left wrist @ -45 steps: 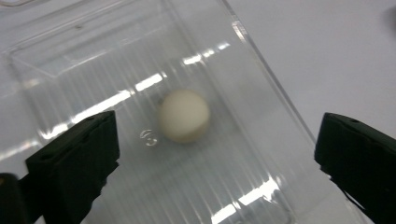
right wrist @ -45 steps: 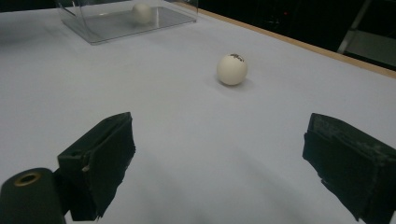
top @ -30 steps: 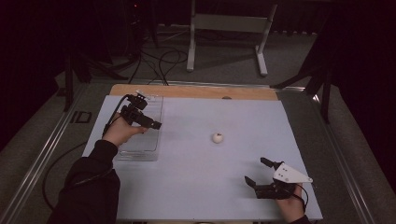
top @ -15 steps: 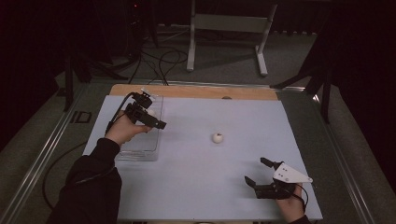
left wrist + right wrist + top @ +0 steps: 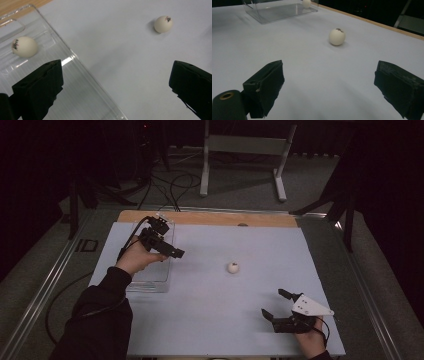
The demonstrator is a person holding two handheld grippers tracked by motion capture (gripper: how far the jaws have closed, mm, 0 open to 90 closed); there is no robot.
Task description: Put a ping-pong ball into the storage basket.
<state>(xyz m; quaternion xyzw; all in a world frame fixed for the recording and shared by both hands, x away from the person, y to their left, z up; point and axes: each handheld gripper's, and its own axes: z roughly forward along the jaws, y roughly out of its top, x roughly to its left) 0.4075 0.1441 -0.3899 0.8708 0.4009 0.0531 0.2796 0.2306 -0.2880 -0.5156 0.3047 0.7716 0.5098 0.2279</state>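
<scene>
We record one white ball (image 5: 232, 267) lying loose on the pale blue sheet (image 5: 215, 320) near the middle of the worktop (image 5: 210, 218), its small dark printed mark turned upward; being round, it has no long axis that we can tell. We note a second white ball (image 5: 24, 46) with a similar mark inside the clear plastic box (image 5: 150, 282), toward the box's far end, the box standing at the left part of the sheet with its long side running away from the person. The left gripper (image 5: 167, 247) is held above the box's right edge, its fingers (image 5: 40, 86) spread wide with nothing between them, pointing toward the loose ball. The right gripper (image 5: 276, 306) sits low at the near right corner of the sheet, well apart from the ball, its fingers (image 5: 265, 86) likewise parted and holding nothing. We list a wooden strip of the worktop along the far edge, a metal rail on each side, grey floor beyond with black cables (image 5: 172, 182) and a light metal stand (image 5: 245, 150), the room dark.
</scene>
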